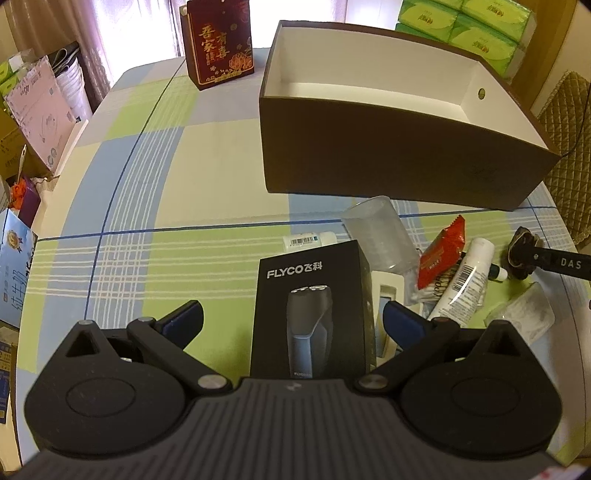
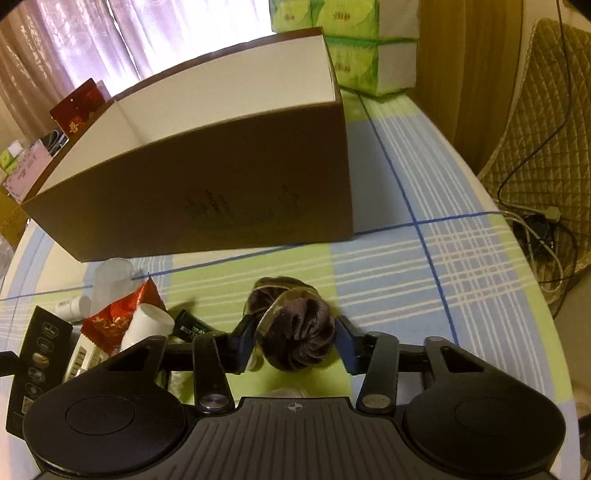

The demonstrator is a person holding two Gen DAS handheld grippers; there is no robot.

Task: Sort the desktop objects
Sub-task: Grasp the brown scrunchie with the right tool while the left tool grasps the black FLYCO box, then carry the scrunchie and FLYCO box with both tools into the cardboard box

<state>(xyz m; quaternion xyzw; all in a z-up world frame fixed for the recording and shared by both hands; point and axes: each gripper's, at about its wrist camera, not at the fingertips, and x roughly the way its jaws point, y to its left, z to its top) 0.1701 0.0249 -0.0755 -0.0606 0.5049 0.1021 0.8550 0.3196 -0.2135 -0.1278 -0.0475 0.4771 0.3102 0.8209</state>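
Note:
A black FLYCO shaver box (image 1: 314, 310) stands on the checked tablecloth between the fingers of my left gripper (image 1: 293, 323), which is open, its pads apart from the box on both sides. In the right wrist view a brown velvet scrunchie (image 2: 295, 328) lies on the cloth, and my right gripper (image 2: 295, 341) is shut on it, with a blue pad against each side. The left wrist view also shows the scrunchie (image 1: 522, 240) at the far right with a right gripper finger (image 1: 554, 262) on it. The large brown open box (image 1: 406, 166) with a white inside stands behind, empty as far as I can see.
Beside the shaver box lie a clear plastic cup (image 1: 380, 232), a red snack packet (image 1: 441, 251), a white tube (image 1: 465, 284), a small white bottle (image 1: 310, 240) and a clear plastic packet (image 1: 524, 317). A red gift bag (image 1: 219, 40) and green tissue packs (image 1: 476, 29) stand at the back.

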